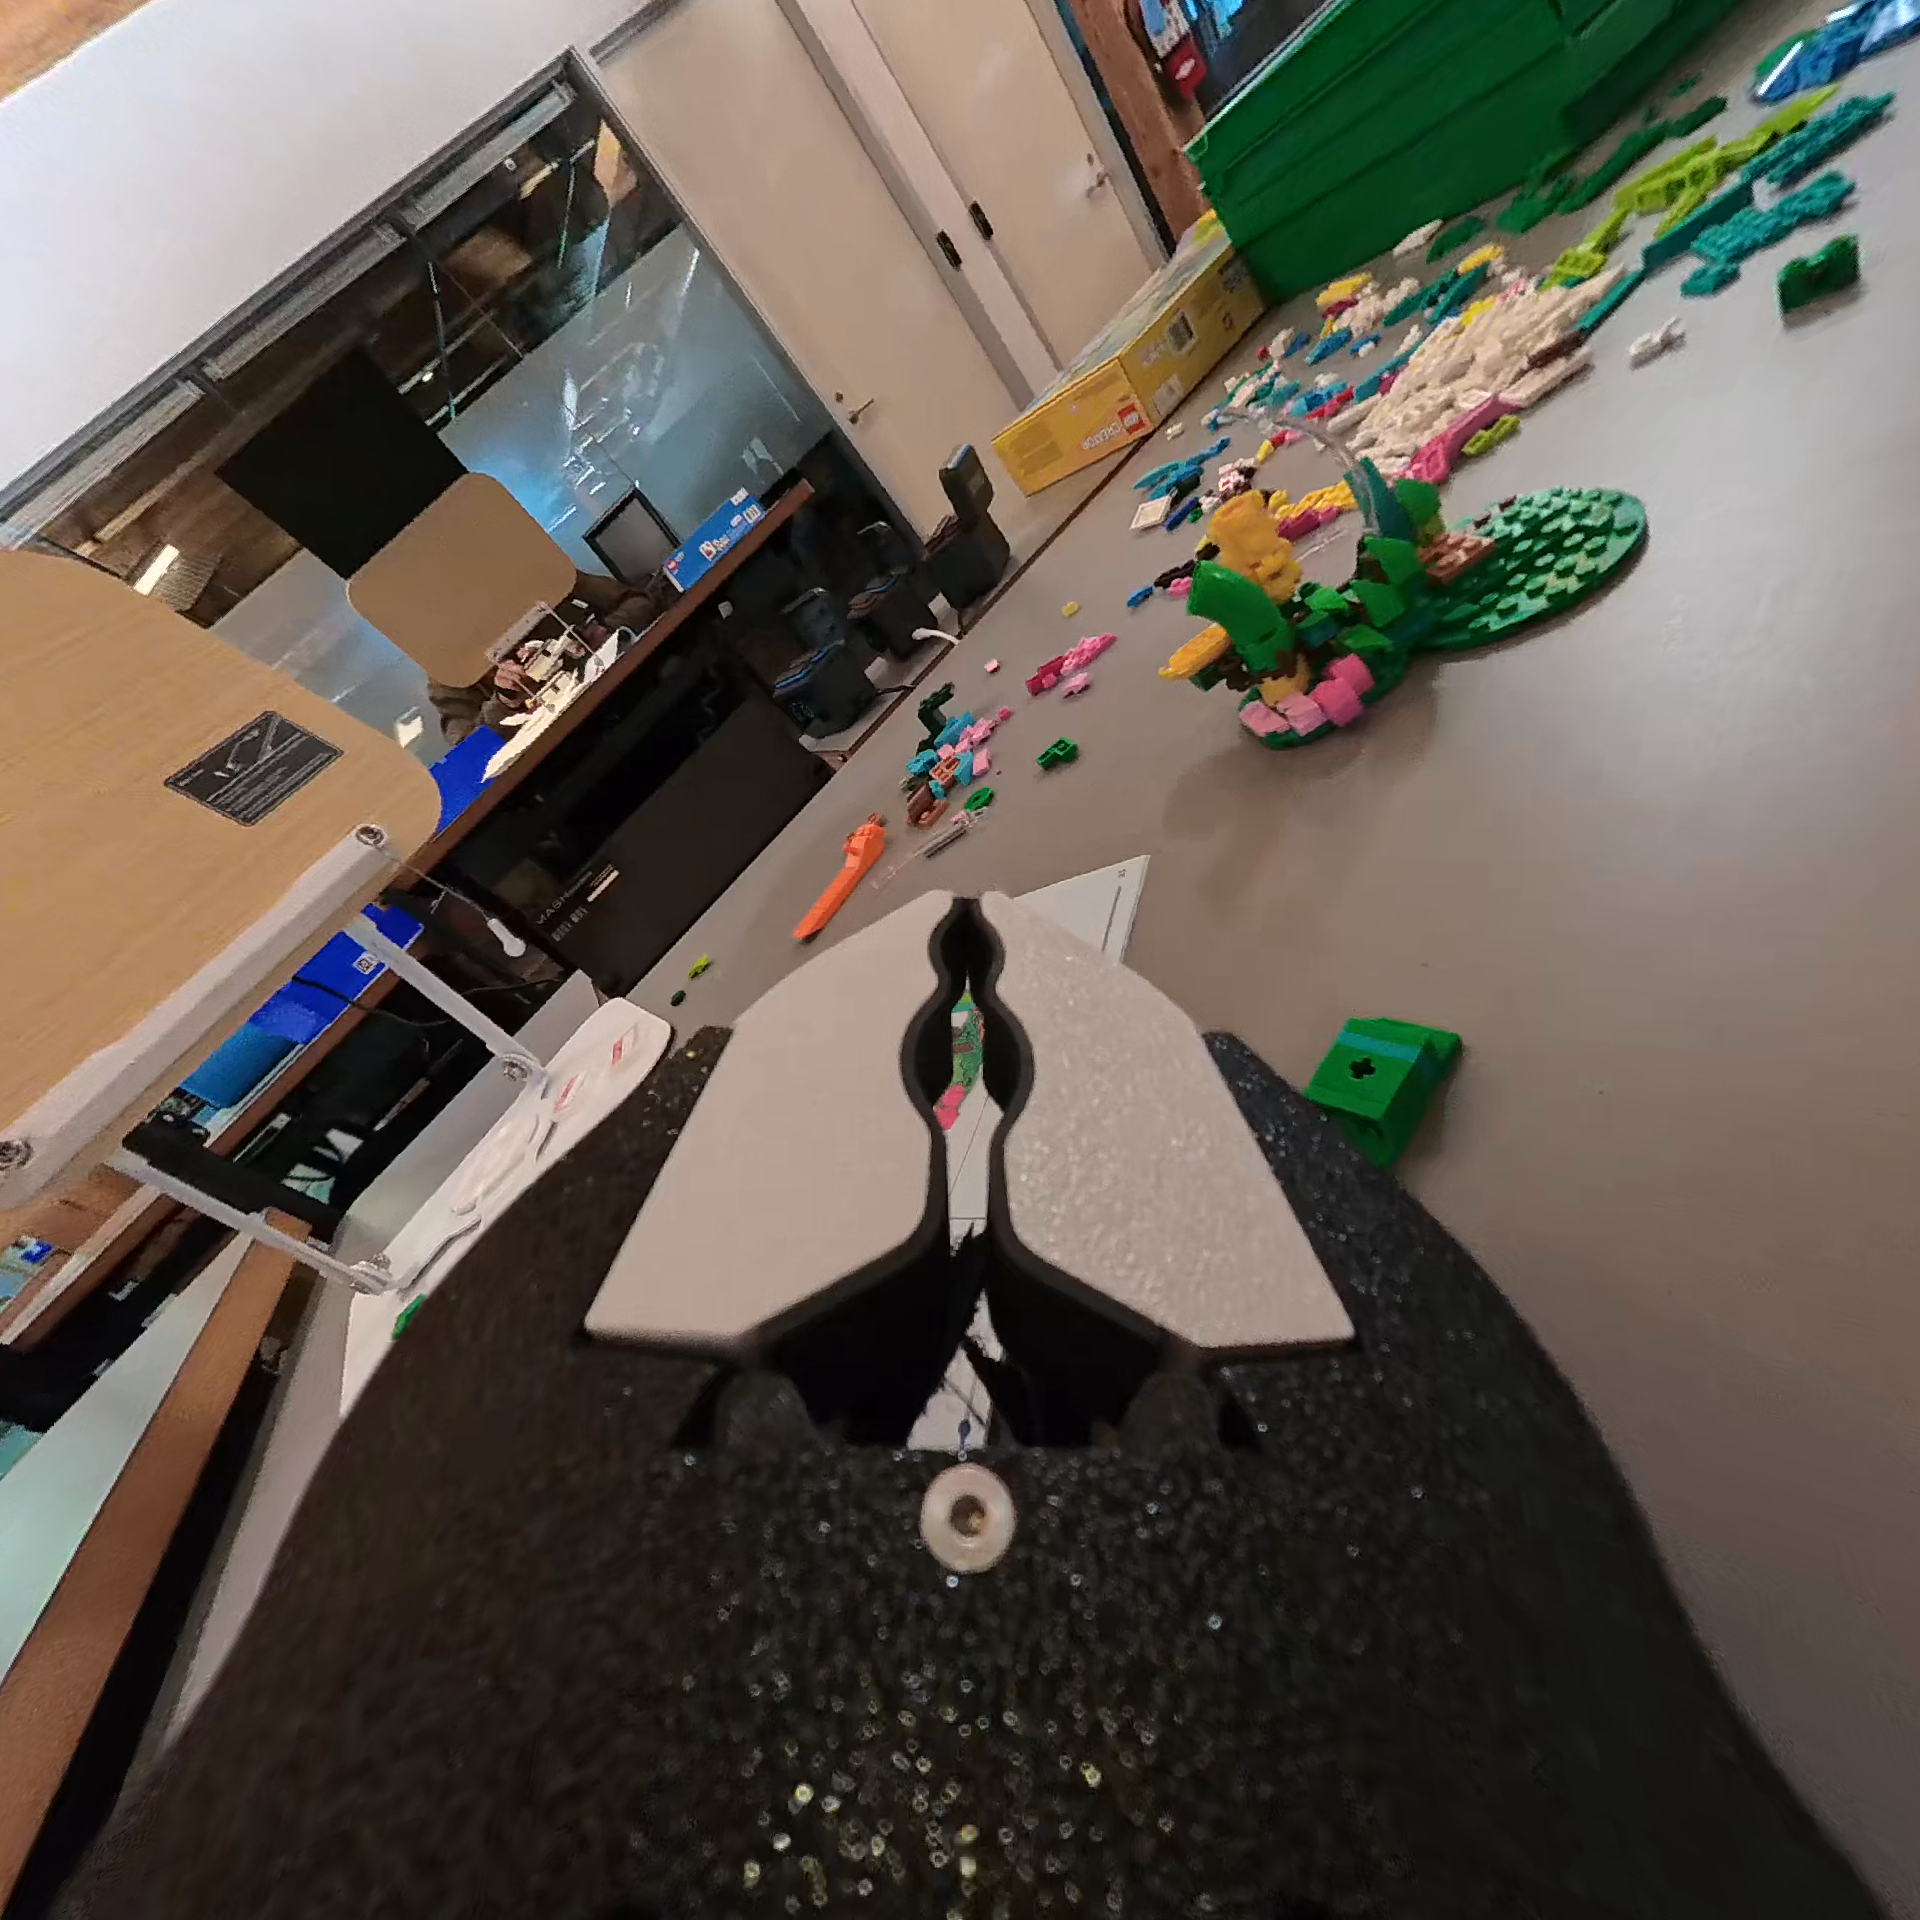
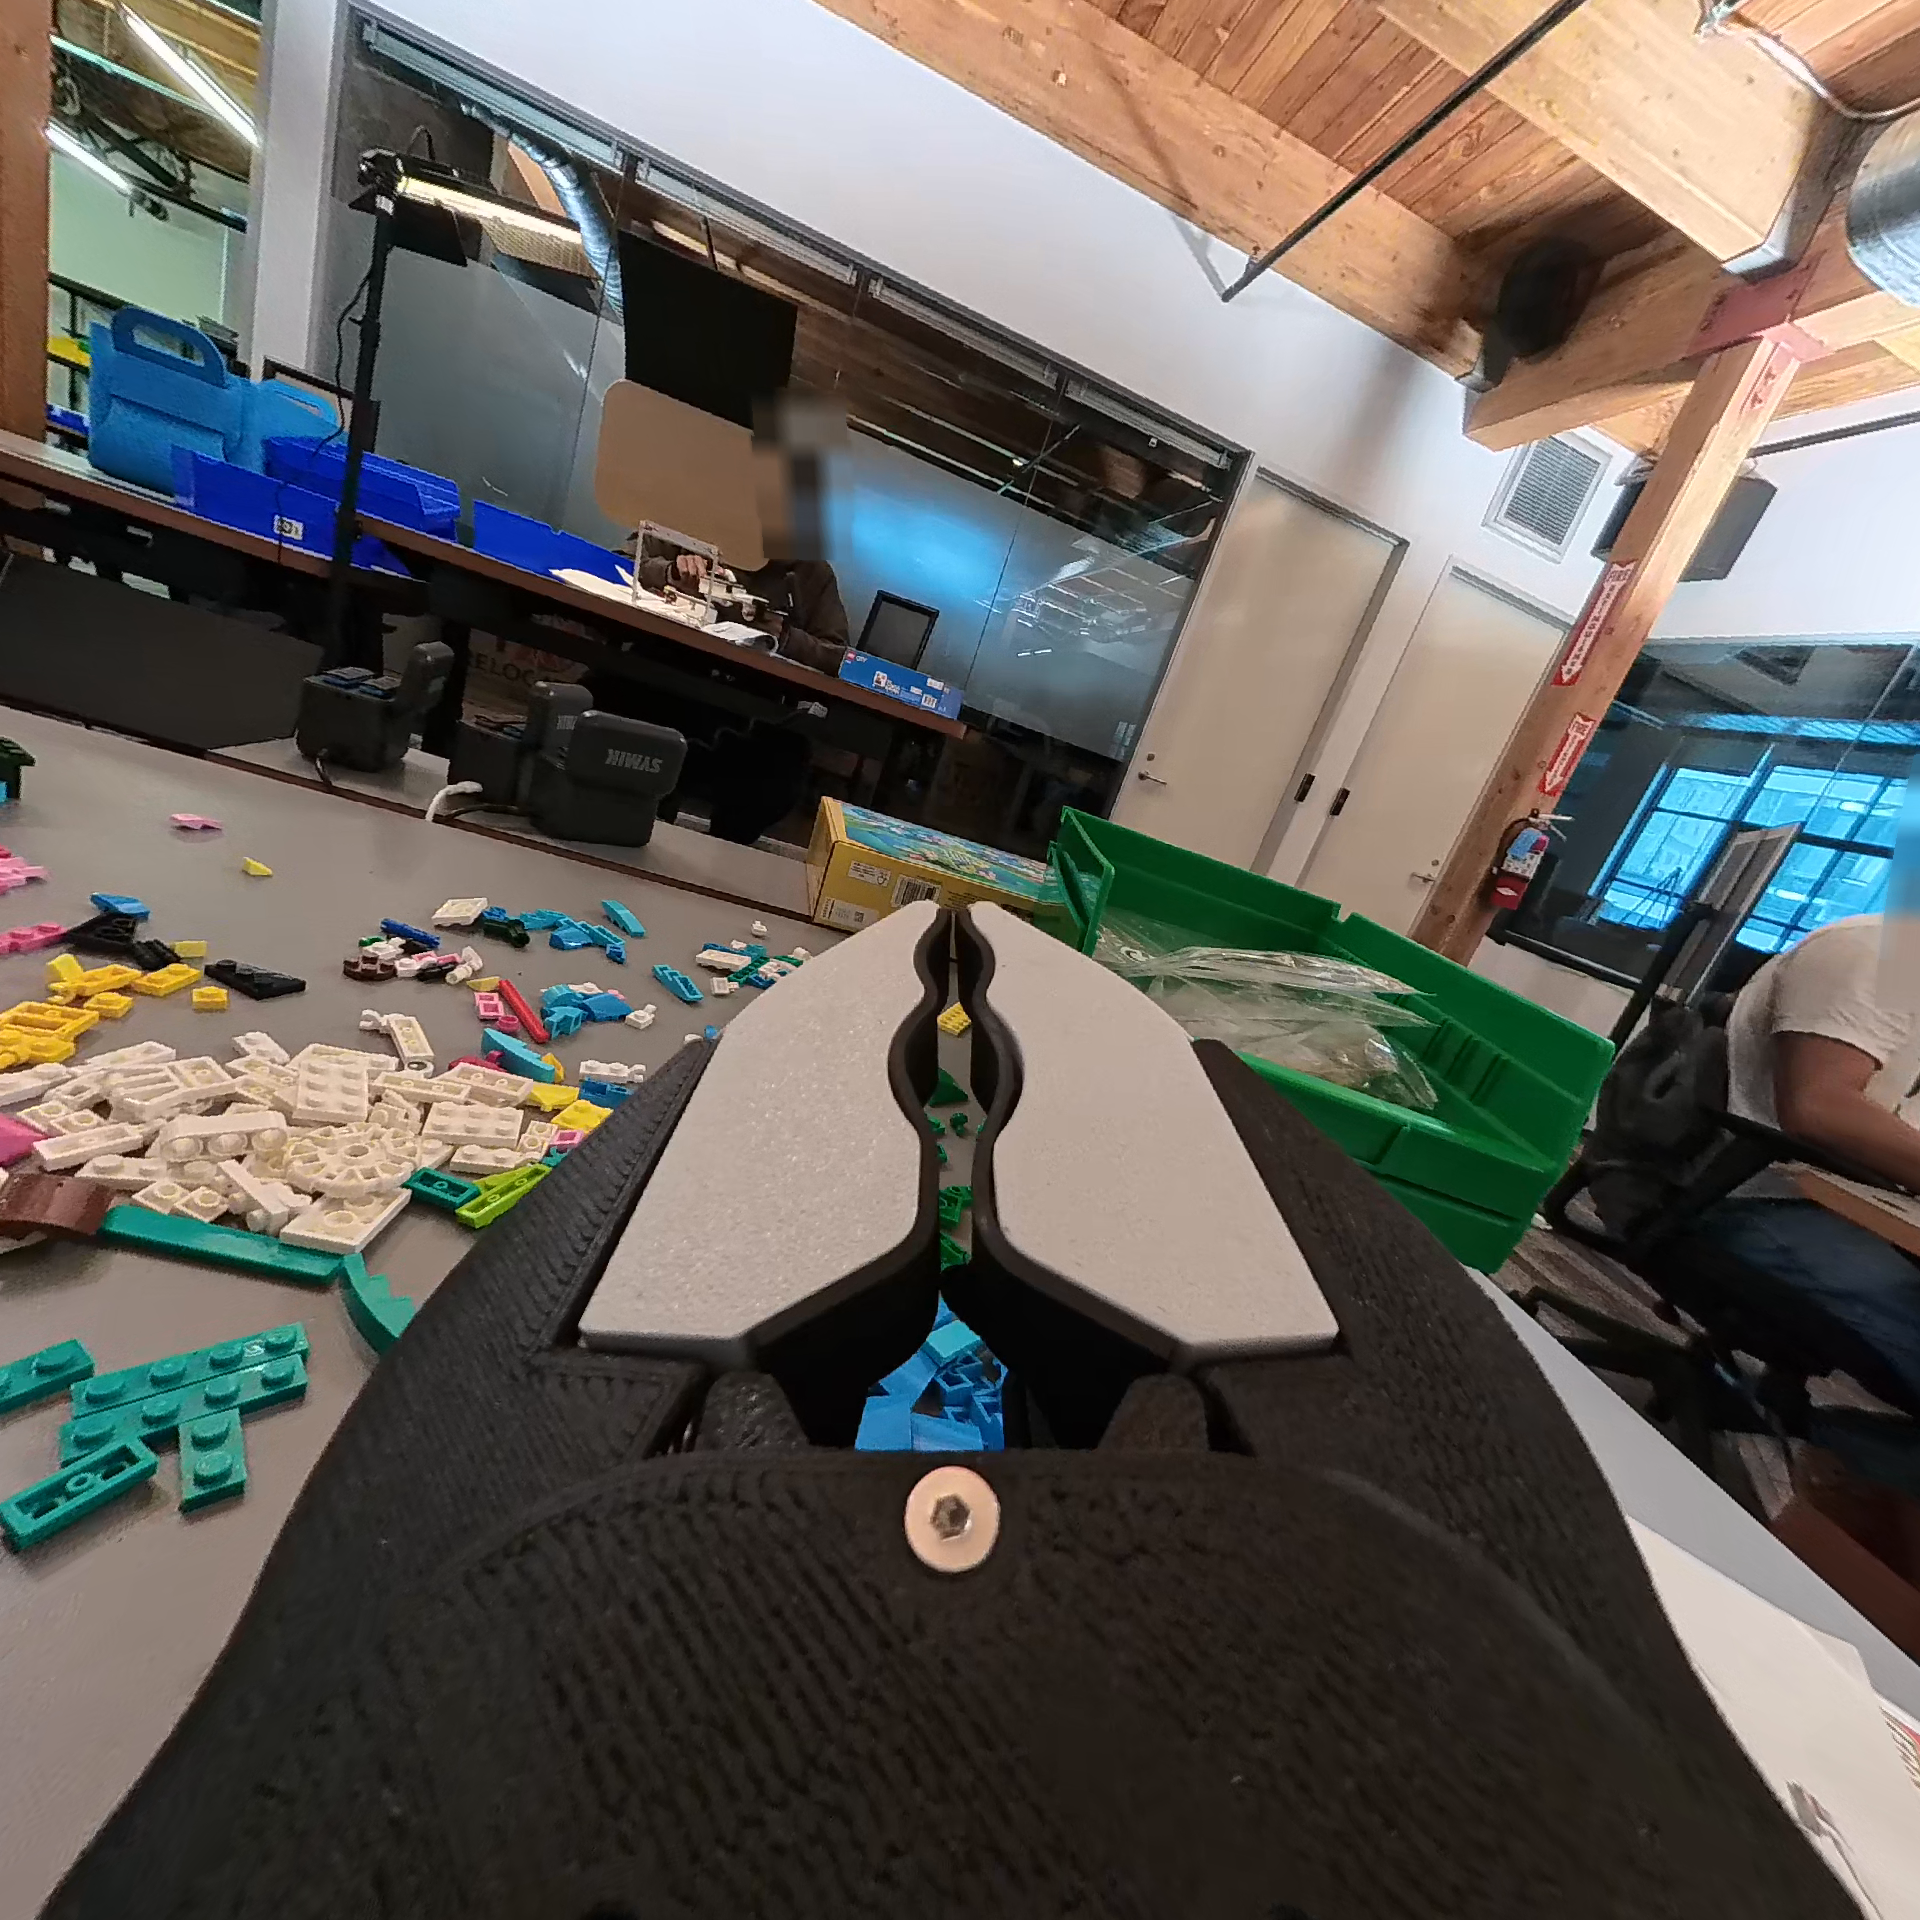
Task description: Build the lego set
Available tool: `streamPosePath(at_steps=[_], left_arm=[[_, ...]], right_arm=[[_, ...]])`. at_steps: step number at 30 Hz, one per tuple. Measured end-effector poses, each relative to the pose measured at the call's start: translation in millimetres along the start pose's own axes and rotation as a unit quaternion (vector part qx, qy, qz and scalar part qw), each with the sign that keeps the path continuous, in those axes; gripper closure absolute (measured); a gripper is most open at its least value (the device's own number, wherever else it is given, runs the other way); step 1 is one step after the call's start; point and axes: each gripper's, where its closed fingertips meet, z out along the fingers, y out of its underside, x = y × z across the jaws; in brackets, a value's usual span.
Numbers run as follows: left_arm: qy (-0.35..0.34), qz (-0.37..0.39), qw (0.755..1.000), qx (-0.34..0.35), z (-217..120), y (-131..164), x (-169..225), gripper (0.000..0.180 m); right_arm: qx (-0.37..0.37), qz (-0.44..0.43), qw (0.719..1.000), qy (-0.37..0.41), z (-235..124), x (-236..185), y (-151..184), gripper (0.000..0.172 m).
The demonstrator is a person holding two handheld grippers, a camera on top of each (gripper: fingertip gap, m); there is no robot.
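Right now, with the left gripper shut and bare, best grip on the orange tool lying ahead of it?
Grip the orange tool across its straight narrow shaft, near the middle, coming from above. It lies flat on the grey table, so a side approach likely finds little to catch. The wider head end sits close to loose bricks; the shaft has open table on both flanks. The left gripper must open first.

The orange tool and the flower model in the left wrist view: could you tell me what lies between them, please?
In the left wrist view, a small cluster of loose bricks lies between the orange tool and flower model, on the grey table.
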Motion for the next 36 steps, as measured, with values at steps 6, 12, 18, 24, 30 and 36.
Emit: streamPosePath(at_steps=[6, 12, 18, 24, 30, 36], left_arm=[[0.002, 0.001, 1.000, -0.002, 0, 1, 1, 0.180], [0.004, 0.001, 1.000, -0.004, 1, 1, 1, 0.180], [0.003, -0.004, 1.000, -0.003, 0, 1, 0, 0.180], [-0.001, -0.004, 1.000, -0.001, 0, 0, -1, 0.180], [-0.001, -0.001, 1.000, -0.002, 0, 0, 0, 0.180], [0.021, 0.112, 0.993, -0.024, 5, 1, 24, 0.180]], right_arm=[[0.000, 0.001, 1.000, 0.000, 0, 0, 0, 0.172], [0.000, 0.000, 1.000, -0.002, 0, 0, 0, 0.172], [0.001, 0.000, 1.000, -0.001, 0, 0, 0, 0.172], [0.001, 0.000, 1.000, -0.001, 0, 0, 0, 0.172], [0.002, 0.000, 1.000, -0.003, -1, 0, 0, 0.172], [0.001, 0.000, 1.000, -0.003, -1, -1, 0, 0.172]])
